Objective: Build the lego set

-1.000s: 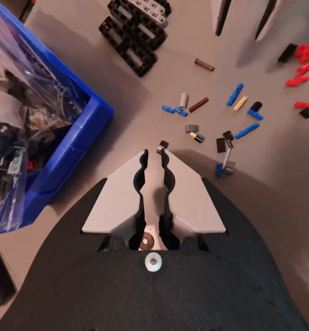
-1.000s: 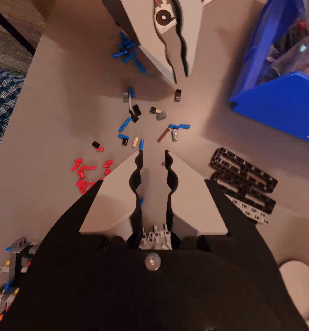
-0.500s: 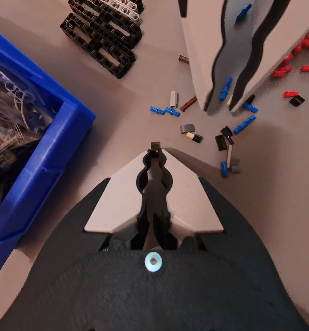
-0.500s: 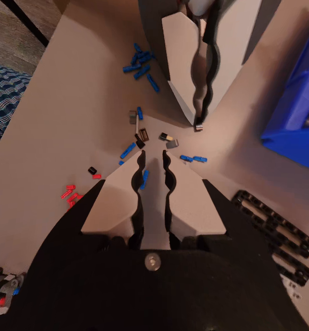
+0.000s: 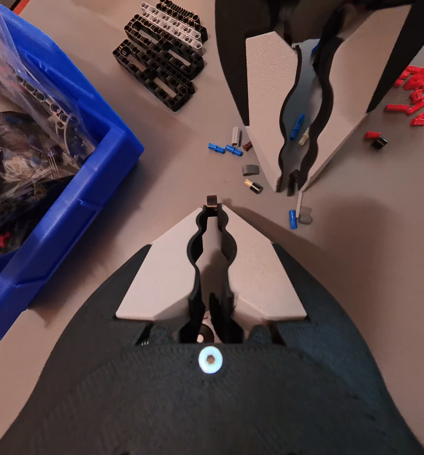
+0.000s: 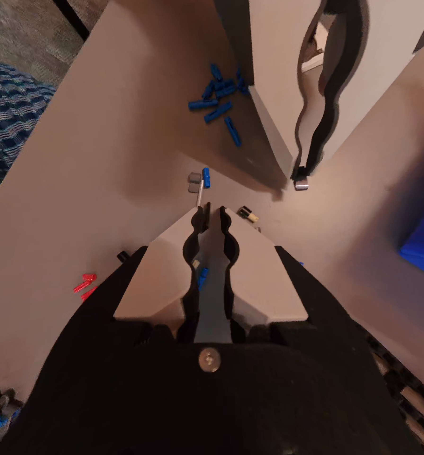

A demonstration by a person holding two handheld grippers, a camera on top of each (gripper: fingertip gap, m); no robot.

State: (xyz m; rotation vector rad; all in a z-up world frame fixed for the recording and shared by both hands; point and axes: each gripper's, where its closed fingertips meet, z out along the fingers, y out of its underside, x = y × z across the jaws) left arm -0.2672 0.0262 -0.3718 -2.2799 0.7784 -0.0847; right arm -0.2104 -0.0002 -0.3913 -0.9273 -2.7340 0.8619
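1. A tan surface (image 5: 353, 258) carried everything; beyond its far-left edge in the right wrist view lay grey carpet and a blue checked cloth (image 6: 6, 103).
2. A blue bin (image 5: 65, 197) of bagged parts stood at the surface's left side.
3. Black and grey beam frames (image 5: 156, 66) lay stacked beyond the bin.
4. The left hand-held gripper (image 5: 211, 206) was closed on a small dark lego piece (image 5: 211, 200), pinched at its tips.
5. The right hand-held gripper (image 6: 213, 209) stood narrowly parted over scattered pins; whether it gripped anything could not be told.
6. The piece looked light, rigid and smooth, likely to slip or twist; flat opposite faces seemed the safest hold.
7. Blue pins (image 6: 218, 98) and red pins (image 5: 415, 93) lay loose in clusters.
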